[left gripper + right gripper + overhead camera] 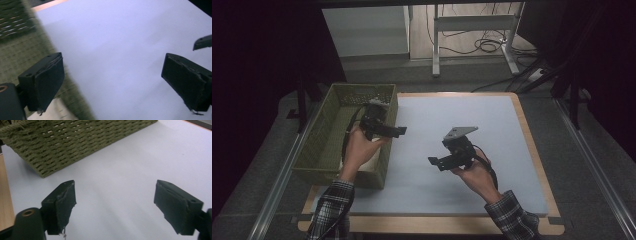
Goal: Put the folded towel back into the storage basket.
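High view first: the green woven basket (319, 145) sits at the left edge of the table, on the pale blue mat (492, 135) and partly past its left side. It is the thing nearest the grippers. Something pale lies on its floor near the front corner, though what it is cannot be made out, and a small pale thing shows at the far wall, half hidden by the gripper.

Over the basket's right wall hangs the left gripper (399, 131), held in the person's left hand (361, 147), with its tips pointing right and out over the mat. From the left gripper view its jaws stand wide apart with nothing between them; bare mat lies below, the basket wall (15, 50) blurs past at the left, and a tip of the other gripper pokes in at the right edge.

Well apart from the basket, above the middle of the mat, the right gripper (435, 162) is held in the right hand (476, 172), tips pointing left towards the basket. It too is spread open and holds nothing, as the right gripper view shows, with the basket's side (75, 142) ahead of it.

Both sleeves are plaid. A wooden table edge (537, 150) frames the mat.
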Motion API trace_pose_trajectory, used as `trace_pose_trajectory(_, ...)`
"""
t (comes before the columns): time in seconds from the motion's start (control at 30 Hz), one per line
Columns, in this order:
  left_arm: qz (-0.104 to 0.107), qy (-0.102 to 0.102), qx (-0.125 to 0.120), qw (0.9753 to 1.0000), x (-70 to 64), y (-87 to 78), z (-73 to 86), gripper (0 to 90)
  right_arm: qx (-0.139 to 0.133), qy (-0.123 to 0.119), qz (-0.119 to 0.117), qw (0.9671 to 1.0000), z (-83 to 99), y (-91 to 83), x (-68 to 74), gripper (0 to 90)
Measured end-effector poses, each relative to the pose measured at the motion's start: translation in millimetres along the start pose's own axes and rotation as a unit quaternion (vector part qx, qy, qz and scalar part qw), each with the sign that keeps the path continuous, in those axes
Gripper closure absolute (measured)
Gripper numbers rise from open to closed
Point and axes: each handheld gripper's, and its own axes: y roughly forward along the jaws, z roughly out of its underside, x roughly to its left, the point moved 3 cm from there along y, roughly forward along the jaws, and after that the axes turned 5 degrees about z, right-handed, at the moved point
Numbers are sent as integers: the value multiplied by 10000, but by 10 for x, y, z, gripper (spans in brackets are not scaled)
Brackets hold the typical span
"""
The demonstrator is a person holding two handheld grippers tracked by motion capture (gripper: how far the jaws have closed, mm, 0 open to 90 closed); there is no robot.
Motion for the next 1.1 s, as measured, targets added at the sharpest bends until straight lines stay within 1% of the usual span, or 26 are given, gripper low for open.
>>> trace_pose_trajectory(0.07, 45, 67, -32, 10000, -103, 60, -7, 41, 3, 55, 23, 10000, 54, -50, -46, 161)
trace_pose_trajectory(0.13, 136, 117, -38, 9998, -197, 121, -7, 36, 5, 66, 51, 10000, 118, -97, -89, 152)
trace_pose_trajectory(0.27, 260, 232, -70, 9994, -437, 291, 24, 25, 49, 105, 142, 9998, 270, -182, -167, 137)
trace_pose_trajectory(0.37, 376, 296, -83, 9988, -570, 417, 74, 22, 73, 132, 231, 9996, 398, -237, -223, 127)
trace_pose_trajectory(0.43, 413, 321, -86, 9986, -670, 526, 128, 21, 103, 172, 295, 9994, 495, -269, -259, 123)
trace_pose_trajectory(0.5, 464, 337, -63, 9983, -734, 606, 167, 17, 147, 179, 337, 9992, 582, -290, -296, 116)
trace_pose_trajectory(0.57, 511, 349, -63, 9981, -800, 701, 224, 17, 183, 204, 433, 9987, 678, -313, -337, 113)
trace_pose_trajectory(0.67, 507, 388, -99, 9979, -865, 822, 316, 18, 202, 298, 526, 9980, 811, -342, -396, 110)
trace_pose_trajectory(0.77, 541, 428, -111, 9976, -937, 984, 468, 19, 228, 334, 623, 9972, 942, -351, -444, 108)
trace_pose_trajectory(0.9, 394, 528, 62, 9978, -984, 1187, 695, 18, 289, 328, 714, 9965, 1108, -320, -475, 104)
trace_pose_trajectory(0.97, 335, 537, 154, 9979, -984, 1265, 792, 17, 297, 338, 717, 9964, 1172, -302, -490, 100)
trace_pose_trajectory(1.0, 260, 591, 211, 9977, -968, 1306, 848, 16, 308, 360, 714, 9963, 1193, -295, -494, 99)
trace_pose_trajectory(1.03, 210, 614, 237, 9976, -960, 1328, 878, 16, 335, 359, 737, 9961, 1227, -282, -505, 97)
trace_pose_trajectory(1.07, 177, 665, 194, 9974, -965, 1329, 897, 11, 347, 353, 748, 9960, 1245, -273, -510, 96)
trace_pose_trajectory(1.1, 143, 662, 166, 9976, -967, 1326, 897, 17, 395, 331, 776, 9957, 1272, -259, -519, 95)
